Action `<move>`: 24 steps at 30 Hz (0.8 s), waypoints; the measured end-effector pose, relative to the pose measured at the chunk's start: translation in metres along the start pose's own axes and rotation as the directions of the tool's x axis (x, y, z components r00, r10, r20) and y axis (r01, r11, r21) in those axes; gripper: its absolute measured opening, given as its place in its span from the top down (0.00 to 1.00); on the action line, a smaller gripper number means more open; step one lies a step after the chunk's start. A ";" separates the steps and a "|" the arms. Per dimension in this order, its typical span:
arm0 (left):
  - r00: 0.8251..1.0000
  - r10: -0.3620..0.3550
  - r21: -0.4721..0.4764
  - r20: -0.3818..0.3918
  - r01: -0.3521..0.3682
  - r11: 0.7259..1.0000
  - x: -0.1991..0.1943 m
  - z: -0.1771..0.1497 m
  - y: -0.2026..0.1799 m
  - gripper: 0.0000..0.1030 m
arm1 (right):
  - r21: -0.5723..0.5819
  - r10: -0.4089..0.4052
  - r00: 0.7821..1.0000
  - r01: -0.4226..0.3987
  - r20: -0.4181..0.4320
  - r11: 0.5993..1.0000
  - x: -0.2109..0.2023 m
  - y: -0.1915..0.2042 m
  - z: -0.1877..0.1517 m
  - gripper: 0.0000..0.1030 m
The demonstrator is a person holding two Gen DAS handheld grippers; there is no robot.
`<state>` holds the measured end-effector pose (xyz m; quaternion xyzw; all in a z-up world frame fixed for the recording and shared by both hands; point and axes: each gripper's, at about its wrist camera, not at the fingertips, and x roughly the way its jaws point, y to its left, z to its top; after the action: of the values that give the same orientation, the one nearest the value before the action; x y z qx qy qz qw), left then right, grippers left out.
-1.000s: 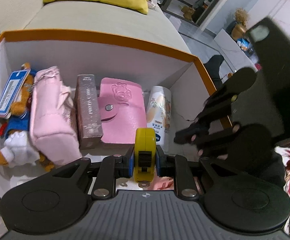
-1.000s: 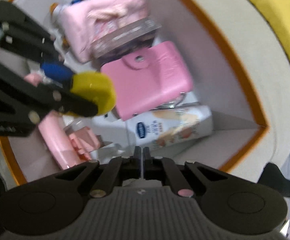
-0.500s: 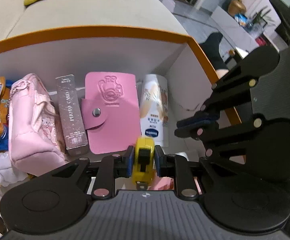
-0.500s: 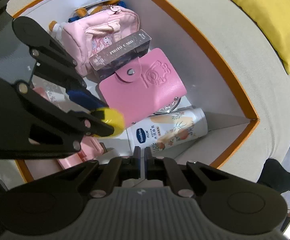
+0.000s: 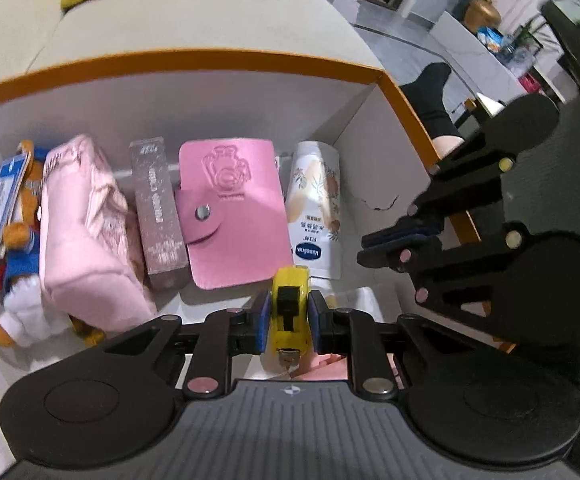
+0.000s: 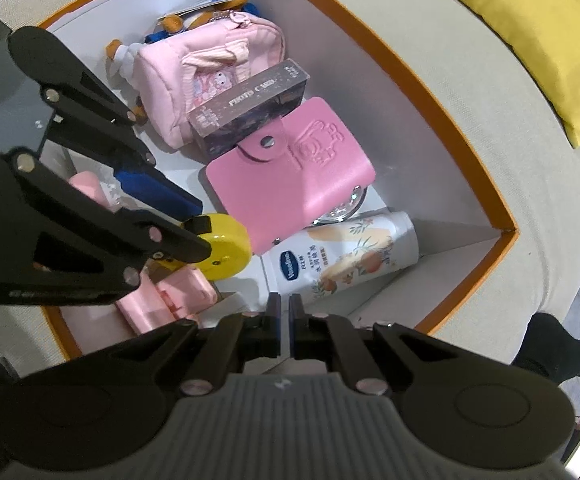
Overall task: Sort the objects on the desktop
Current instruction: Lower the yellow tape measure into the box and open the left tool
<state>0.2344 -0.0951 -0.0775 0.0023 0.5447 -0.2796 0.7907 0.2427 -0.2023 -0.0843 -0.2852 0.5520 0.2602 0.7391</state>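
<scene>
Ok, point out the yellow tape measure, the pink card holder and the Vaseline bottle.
yellow tape measure (image 5: 290, 300), left wrist view, on its yellow case.
pink card holder (image 6: 309, 168), right wrist view, on its front cover.
Vaseline bottle (image 6: 345, 258), right wrist view, on its printed side.

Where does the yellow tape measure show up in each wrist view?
Left wrist: tape measure at bottom centre, clamped in the left claw, below the pink card holder.
Right wrist: left of centre, held over the box.
Shared landmark: the Vaseline bottle, lying just beyond the tape.
</scene>
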 end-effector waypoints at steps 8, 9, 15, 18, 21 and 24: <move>1.000 0.020 -0.026 -0.002 -0.020 0.999 0.004 0.000 0.000 0.79 | 0.010 -0.001 1.000 0.001 0.000 1.000 -0.007 0.005 -0.005 0.96; 1.000 0.021 -0.026 0.000 -0.021 0.999 0.004 0.000 0.000 0.79 | 0.015 0.004 1.000 -0.004 -0.002 1.000 -0.007 0.006 -0.006 0.96; 0.996 0.067 -0.010 0.052 -0.067 0.998 -0.012 -0.006 -0.005 0.78 | 0.025 -0.006 1.000 0.006 0.002 1.000 -0.015 0.014 -0.013 0.95; 0.993 0.083 0.006 0.083 -0.084 0.996 -0.026 -0.009 -0.013 0.78 | 0.029 -0.014 1.000 0.014 0.013 0.999 -0.024 0.018 -0.017 0.92; 0.985 0.110 0.026 0.131 -0.115 0.993 -0.042 -0.014 -0.023 0.78 | 0.037 -0.037 0.998 0.035 0.041 0.999 -0.037 0.023 -0.021 0.82; 0.977 0.125 0.037 0.176 -0.133 0.990 -0.059 -0.020 -0.030 0.76 | 0.038 -0.044 0.997 0.042 0.069 0.998 -0.050 0.030 -0.026 0.82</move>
<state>0.1892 -0.0884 -0.0255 0.0323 0.4658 -0.2399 0.8511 0.1912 -0.2030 -0.0461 -0.2743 0.5243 0.2441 0.7683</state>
